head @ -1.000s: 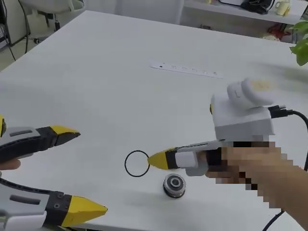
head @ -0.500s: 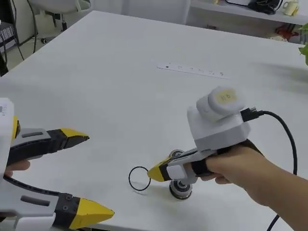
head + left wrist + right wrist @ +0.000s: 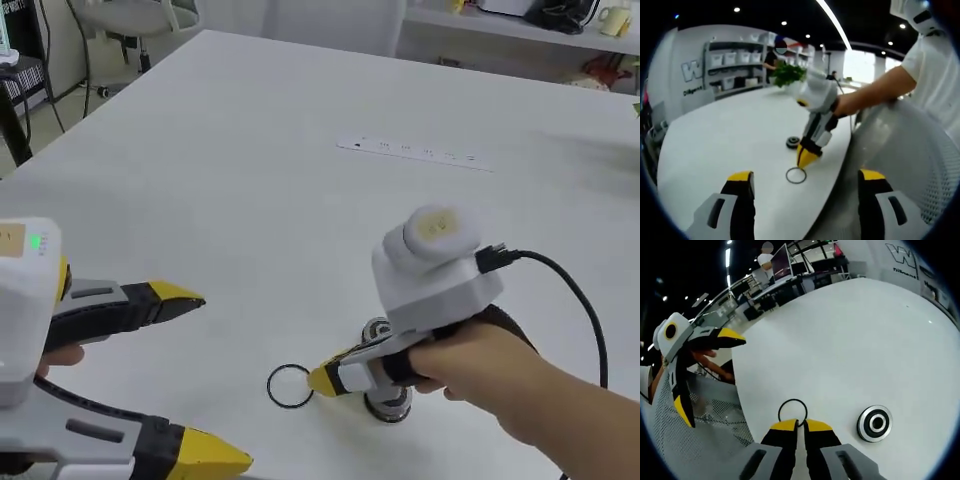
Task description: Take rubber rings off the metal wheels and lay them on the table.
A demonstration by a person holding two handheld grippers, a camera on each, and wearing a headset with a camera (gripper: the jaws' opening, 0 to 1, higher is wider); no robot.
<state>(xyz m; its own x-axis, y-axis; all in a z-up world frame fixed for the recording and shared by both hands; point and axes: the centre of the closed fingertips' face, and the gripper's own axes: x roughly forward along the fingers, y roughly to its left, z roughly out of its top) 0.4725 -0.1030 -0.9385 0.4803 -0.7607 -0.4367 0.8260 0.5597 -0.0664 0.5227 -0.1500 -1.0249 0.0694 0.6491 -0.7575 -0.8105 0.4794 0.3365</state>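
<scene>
The right tool [image 3: 796,423] has its jaws pressed together on the near edge of the black rubber ring [image 3: 792,400], which lies flat on the white bench [image 3: 300,180] close to the front edge. Just beside it, to the tool's right, a metal wheel [image 3: 874,423] sits on the bench, apart from the ring. The left tool [image 3: 806,176] hangs over the bench edge with its jaws spread wide, holding nothing and pointing toward the ring.
</scene>
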